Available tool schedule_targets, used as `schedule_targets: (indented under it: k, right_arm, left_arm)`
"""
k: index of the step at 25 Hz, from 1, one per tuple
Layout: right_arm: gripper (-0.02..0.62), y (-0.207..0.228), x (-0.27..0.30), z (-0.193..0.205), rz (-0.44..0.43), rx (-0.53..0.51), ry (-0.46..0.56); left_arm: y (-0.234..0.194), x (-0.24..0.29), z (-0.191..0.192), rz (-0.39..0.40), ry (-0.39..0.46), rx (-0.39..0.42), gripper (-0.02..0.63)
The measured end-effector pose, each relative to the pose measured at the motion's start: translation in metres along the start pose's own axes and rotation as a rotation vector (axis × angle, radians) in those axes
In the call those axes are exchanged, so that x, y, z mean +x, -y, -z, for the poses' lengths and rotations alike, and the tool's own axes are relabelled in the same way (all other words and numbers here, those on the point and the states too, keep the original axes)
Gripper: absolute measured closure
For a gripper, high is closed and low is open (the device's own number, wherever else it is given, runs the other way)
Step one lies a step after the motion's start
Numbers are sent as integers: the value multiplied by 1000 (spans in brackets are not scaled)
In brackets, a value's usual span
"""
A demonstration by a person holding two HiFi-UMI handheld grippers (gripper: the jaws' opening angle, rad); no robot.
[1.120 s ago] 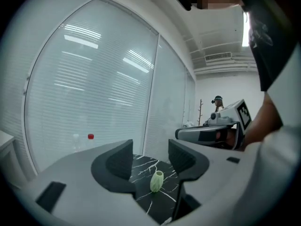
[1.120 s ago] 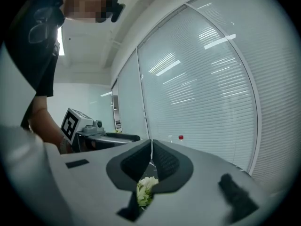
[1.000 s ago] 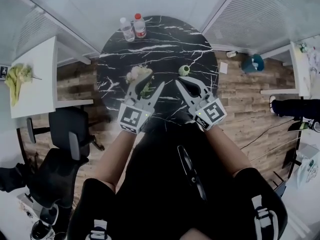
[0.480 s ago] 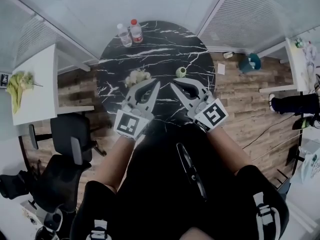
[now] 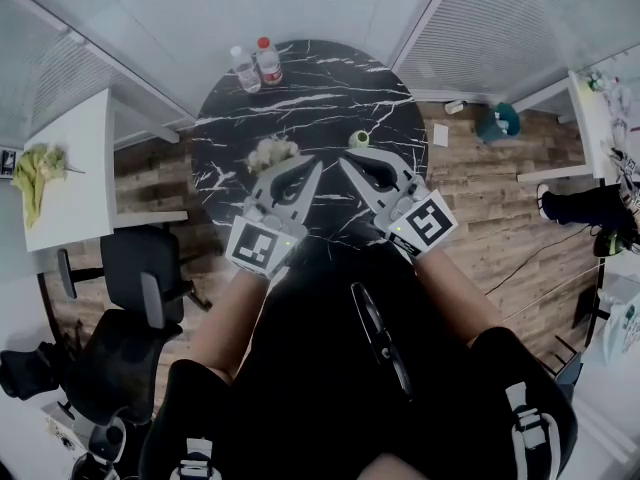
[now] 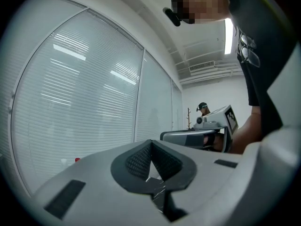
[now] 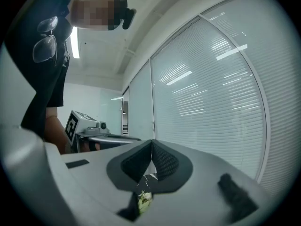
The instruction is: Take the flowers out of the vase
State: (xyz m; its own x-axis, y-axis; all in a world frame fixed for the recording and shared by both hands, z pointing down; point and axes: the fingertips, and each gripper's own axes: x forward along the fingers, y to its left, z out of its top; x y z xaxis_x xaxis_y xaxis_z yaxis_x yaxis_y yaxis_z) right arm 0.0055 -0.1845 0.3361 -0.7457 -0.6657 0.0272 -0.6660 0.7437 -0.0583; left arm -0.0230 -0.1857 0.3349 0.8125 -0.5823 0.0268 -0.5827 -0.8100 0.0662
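Observation:
A pale bunch of flowers [image 5: 272, 152] lies on the round black marble table [image 5: 300, 98]. A small green vase [image 5: 359, 139] stands apart from it on the right. My left gripper [image 5: 316, 167] hovers over the table just right of the flowers. Its jaws are shut with nothing between the pads [image 6: 150, 142]. My right gripper [image 5: 343, 160] is beside it, below the vase, also shut and empty [image 7: 151, 142]. A yellow-green scrap [image 7: 144, 199] shows through the gap beneath its pads. Each gripper view shows the other gripper level with it.
Two plastic bottles [image 5: 245, 68] [image 5: 268, 60] stand at the table's far left edge. A white side table [image 5: 75, 148] on the left carries a green bundle [image 5: 38, 163]. A black chair [image 5: 140, 268] is at the near left. Blinds and glass walls surround the area.
The left jaws stood open around the flowers' stems a second ago and are now shut and empty. Both grippers have risen. The flowers lie on the table.

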Motion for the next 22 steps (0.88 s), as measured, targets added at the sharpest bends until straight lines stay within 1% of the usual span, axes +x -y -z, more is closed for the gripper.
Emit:
schedule_targets:
  k: [8, 13, 22]
  right_arm:
    - [575, -1, -7, 0, -3, -17, -6]
    - [575, -1, -10, 2, 0, -10, -9]
    - [575, -2, -15, -2, -1, -7, -1]
  left_arm:
    - [7, 2, -5, 12, 7, 6, 594]
    - [10, 2, -5, 16, 9, 16, 594]
    - [15, 2, -7, 23, 3, 3, 594]
